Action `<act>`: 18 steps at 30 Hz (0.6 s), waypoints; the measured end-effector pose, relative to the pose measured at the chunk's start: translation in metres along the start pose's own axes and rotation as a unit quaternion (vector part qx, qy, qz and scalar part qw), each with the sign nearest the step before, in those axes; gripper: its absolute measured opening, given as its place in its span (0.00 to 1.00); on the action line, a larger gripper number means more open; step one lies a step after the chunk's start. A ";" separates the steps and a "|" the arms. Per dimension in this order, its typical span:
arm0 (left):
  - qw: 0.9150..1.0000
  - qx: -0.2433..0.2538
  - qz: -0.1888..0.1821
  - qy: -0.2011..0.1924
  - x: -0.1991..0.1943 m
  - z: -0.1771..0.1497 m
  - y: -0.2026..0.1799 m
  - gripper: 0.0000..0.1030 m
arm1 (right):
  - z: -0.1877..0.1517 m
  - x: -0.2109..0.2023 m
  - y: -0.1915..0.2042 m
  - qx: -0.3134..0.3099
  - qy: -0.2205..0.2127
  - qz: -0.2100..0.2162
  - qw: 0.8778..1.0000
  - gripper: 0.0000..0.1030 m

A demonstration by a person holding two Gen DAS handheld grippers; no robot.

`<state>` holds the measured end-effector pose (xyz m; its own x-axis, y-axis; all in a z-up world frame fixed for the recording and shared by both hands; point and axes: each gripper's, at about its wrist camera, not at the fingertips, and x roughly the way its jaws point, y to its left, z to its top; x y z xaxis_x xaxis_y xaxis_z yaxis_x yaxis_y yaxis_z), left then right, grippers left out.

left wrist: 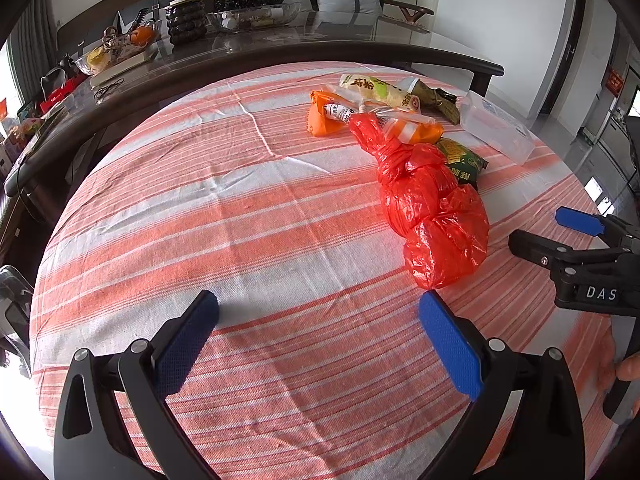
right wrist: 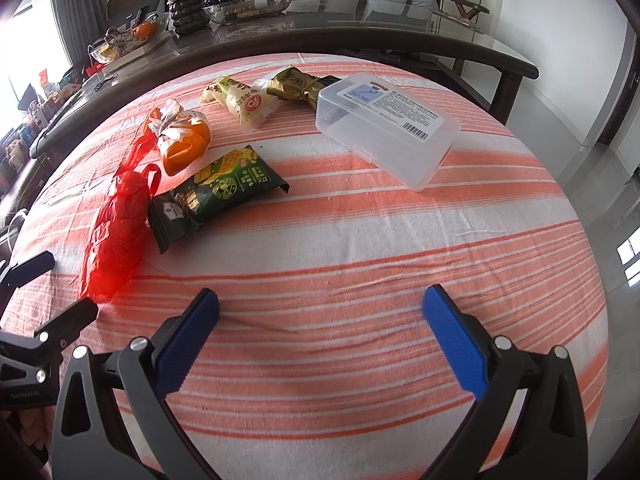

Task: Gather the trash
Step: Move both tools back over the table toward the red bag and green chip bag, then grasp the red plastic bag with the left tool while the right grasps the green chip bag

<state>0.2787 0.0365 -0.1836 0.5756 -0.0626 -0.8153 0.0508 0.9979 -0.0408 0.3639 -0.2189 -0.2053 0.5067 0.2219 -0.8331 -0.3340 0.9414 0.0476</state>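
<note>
**Trash collection not yet begun**

Both the left gripper (left wrist: 318, 316) and right gripper (right wrist: 320, 312) hovered wide apart and empty over the striped counter (right wrist: 360, 240). The red knotted bag (left wrist: 432, 208), snack wrappers (right wrist: 216, 192) and clear plastic box (right wrist: 384, 128) all lay uncollected.

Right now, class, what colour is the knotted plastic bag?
Red; the knotted plastic bag shows best in the left wrist view.

The red bag (left wrist: 434, 208) hides most of the green wrapper (left wrist: 462, 160).
</note>
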 end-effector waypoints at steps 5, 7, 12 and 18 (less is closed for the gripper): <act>0.991 -0.013 -0.127 -0.027 -0.022 -0.004 -0.005 0.95 | -0.044 -0.027 -0.007 -0.002 -0.014 -0.004 1.000 0.96; 0.989 -0.002 -0.144 -0.019 -0.019 0.007 -0.022 0.95 | -0.048 -0.029 -0.007 0.002 -0.018 -0.007 1.000 0.96; 0.995 0.038 -0.090 -0.014 0.004 0.044 -0.056 0.95 | -0.048 -0.028 -0.007 0.005 -0.020 -0.008 1.000 0.96; 0.994 0.025 -0.103 0.010 0.021 0.050 -0.038 0.72 | -0.048 -0.028 -0.007 0.005 -0.020 -0.008 1.000 0.96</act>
<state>0.3294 -0.0035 -0.1699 0.5330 -0.2644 -0.8037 0.2069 0.9618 -0.1792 0.3142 -0.2435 -0.2086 0.5426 0.2173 -0.8114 -0.3181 0.9472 0.0410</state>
